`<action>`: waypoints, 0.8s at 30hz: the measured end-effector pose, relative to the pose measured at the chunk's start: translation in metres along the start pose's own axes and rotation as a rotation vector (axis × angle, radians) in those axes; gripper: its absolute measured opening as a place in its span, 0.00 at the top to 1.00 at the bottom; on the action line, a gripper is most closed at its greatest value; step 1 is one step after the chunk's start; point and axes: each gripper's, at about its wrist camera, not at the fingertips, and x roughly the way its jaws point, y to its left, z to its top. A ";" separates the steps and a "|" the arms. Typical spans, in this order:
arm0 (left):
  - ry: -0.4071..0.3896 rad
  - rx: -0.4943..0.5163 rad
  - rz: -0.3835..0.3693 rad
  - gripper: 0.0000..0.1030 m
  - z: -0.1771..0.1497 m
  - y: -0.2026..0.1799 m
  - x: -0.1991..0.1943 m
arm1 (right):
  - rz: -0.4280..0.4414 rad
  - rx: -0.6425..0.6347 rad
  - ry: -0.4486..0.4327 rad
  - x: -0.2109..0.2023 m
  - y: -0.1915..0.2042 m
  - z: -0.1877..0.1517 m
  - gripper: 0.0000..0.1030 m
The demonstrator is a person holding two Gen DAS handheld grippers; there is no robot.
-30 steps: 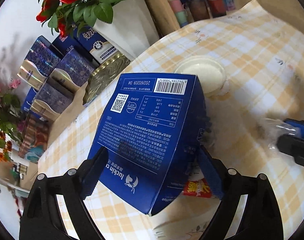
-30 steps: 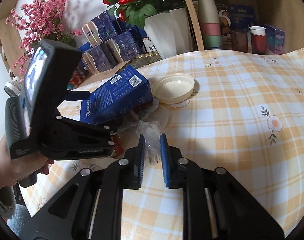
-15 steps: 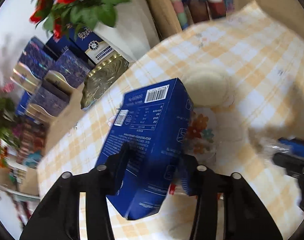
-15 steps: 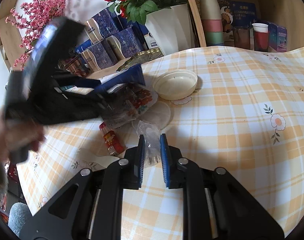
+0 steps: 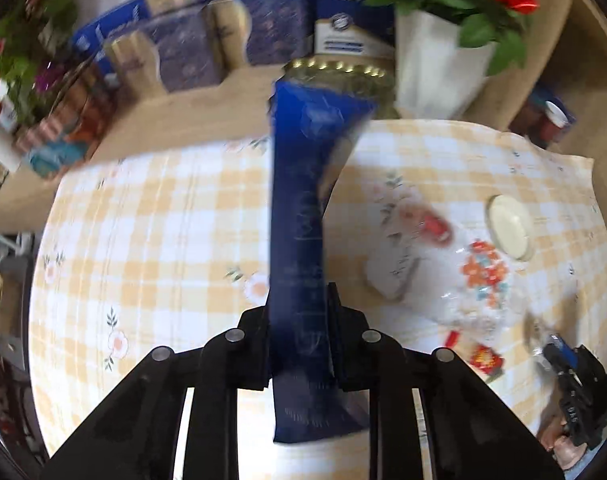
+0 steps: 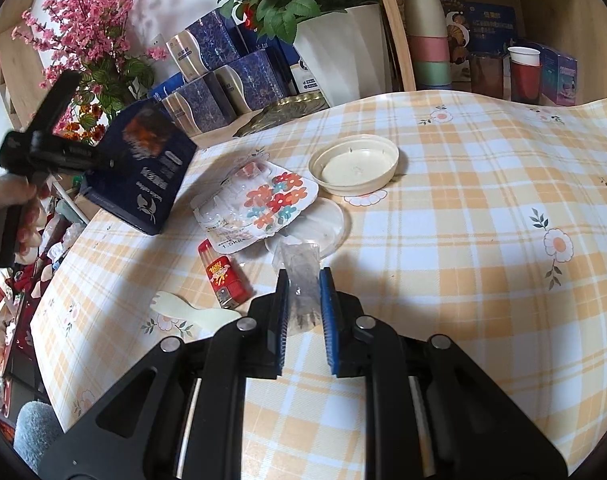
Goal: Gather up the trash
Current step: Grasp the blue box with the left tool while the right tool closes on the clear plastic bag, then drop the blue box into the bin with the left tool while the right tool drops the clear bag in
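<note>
A dark blue carton (image 5: 299, 240) hangs edge-on above the checked tablecloth (image 5: 163, 240), and my left gripper (image 5: 299, 308) is closing on it, pads pressed on both faces. In the right wrist view a hand holds that carton up at the table's left edge. My right gripper (image 6: 303, 284) is shut on a crumpled clear plastic wrapper (image 6: 301, 264) just above the cloth. Loose trash lies ahead of it: a flowered plastic pack (image 6: 263, 204), a small red packet (image 6: 223, 278), a clear round lid (image 6: 323, 224), a cream dish (image 6: 355, 168) and a pale plastic spoon (image 6: 187, 308).
At the back stand a white pot of red roses (image 6: 343, 52), several blue gift boxes (image 6: 223, 76), a gold tin (image 6: 287, 108) and stacked cups (image 6: 427, 28) on a wooden shelf. The table edge drops off at the left.
The left gripper closed on the blue carton, lifted it off the trash pile and swung it left, rolling so the carton shows edge-on. The right gripper stayed put with its wrapper.
</note>
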 end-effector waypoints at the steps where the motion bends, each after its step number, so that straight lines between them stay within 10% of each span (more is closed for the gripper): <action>1: -0.001 -0.023 -0.005 0.79 -0.002 0.006 0.003 | 0.000 0.001 0.003 0.000 0.000 0.000 0.82; 13: -0.161 0.020 -0.081 0.84 -0.035 0.008 -0.037 | -0.040 -0.011 0.019 0.003 0.002 0.000 0.82; 24: -0.198 0.056 -0.234 0.84 -0.133 0.019 -0.132 | -0.024 0.007 -0.016 -0.050 0.022 -0.008 0.82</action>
